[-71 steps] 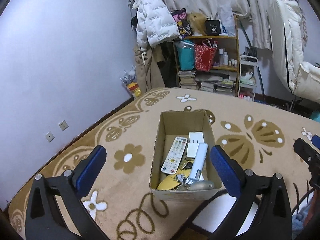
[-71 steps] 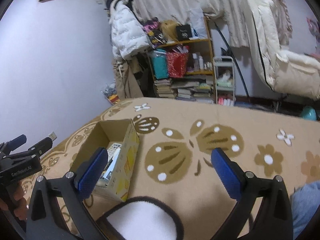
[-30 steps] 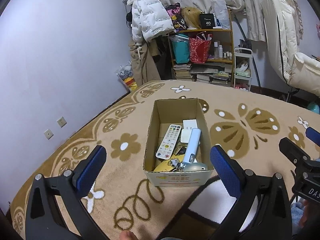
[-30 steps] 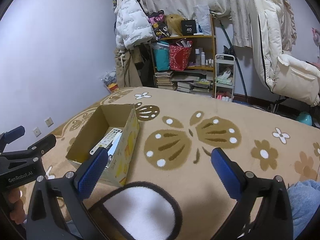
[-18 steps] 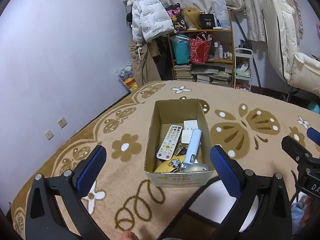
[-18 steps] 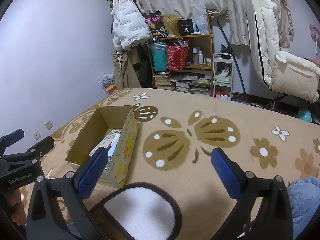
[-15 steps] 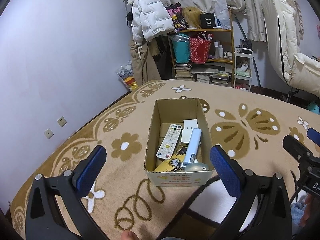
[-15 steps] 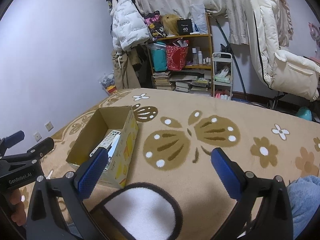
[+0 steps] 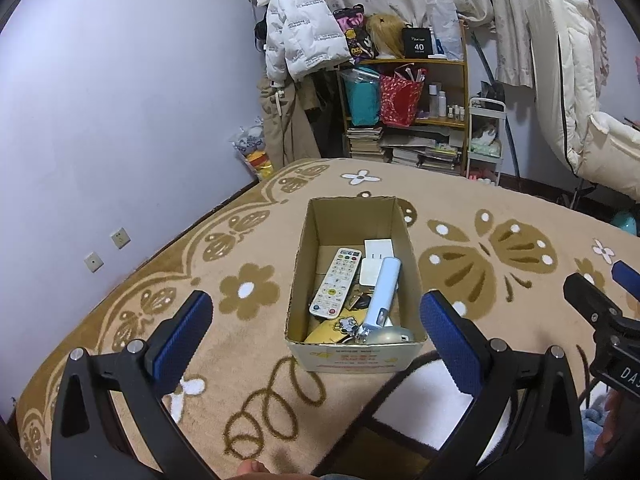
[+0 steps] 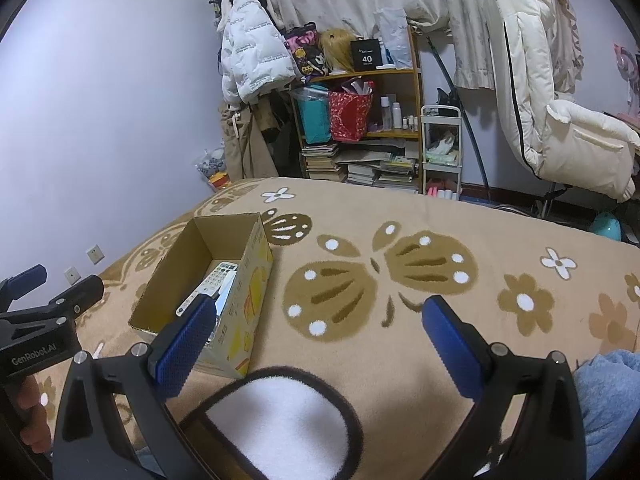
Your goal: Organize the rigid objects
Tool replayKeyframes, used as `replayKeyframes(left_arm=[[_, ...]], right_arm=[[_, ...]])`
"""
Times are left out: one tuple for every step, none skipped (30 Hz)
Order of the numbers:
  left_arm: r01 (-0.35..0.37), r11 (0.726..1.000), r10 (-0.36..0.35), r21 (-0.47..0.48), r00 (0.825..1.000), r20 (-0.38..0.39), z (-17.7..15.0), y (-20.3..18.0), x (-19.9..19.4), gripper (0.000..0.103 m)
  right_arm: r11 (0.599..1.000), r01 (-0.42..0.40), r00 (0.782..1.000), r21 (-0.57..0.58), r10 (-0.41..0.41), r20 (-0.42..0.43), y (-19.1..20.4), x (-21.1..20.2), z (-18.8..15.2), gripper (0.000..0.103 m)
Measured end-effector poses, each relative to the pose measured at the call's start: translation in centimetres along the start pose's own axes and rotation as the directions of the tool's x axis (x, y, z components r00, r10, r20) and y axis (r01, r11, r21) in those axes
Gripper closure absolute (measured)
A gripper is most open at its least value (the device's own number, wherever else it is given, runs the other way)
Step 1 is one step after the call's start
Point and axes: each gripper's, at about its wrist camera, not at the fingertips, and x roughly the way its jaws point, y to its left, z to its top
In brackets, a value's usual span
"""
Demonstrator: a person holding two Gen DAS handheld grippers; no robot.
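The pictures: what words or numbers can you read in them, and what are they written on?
"40": black box on top of the wooden shelf.
"GenRobot.AI": body of the left gripper, seen from the right wrist view.
"DAS", cut off at the edge: body of the right gripper, seen from the left wrist view.
White puffer jacket: repeated print, too small to read.
Cardboard box: red print, too blurred to read.

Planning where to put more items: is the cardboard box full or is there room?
Partly full. The brown cardboard box holds a white remote and other items at its near end; the far end is bare.
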Motion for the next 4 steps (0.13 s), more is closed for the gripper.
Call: replayKeyframes(left_arm=[[0.003, 1.0, -0.003, 0.002, 1.0, -0.004, -0.06, -0.04, 0.05, 0.0], [0.018, 1.0, -0.018, 0.003, 1.0, -0.01, -0.09, -0.09, 0.09, 0.0], [0.022, 1.0, -0.022, 0.003, 1.0, -0.011, -0.11, -0.13, 0.08, 0.0], [0.019, 1.0, -0.019, 0.005, 1.0, -0.009, -0.12, -0.18, 0.03, 0.0]], right_arm=[[1.0, 0.0, 1.0, 0.001, 0.0, -0.001, 0.0, -0.01, -0.01, 0.0], [1.0, -0.003, 1.0, 0.005, 0.003, -0.003, 0.05, 0.02, -0.11, 0.0], [1.0, -0.003, 1.0, 0.006, 0.003, -0.004, 0.02, 0.04, 0.0, 0.0], [1.0, -0.004, 1.0, 0.009, 0.004, -0.006, 0.07, 0.06, -0.03, 0.0]])
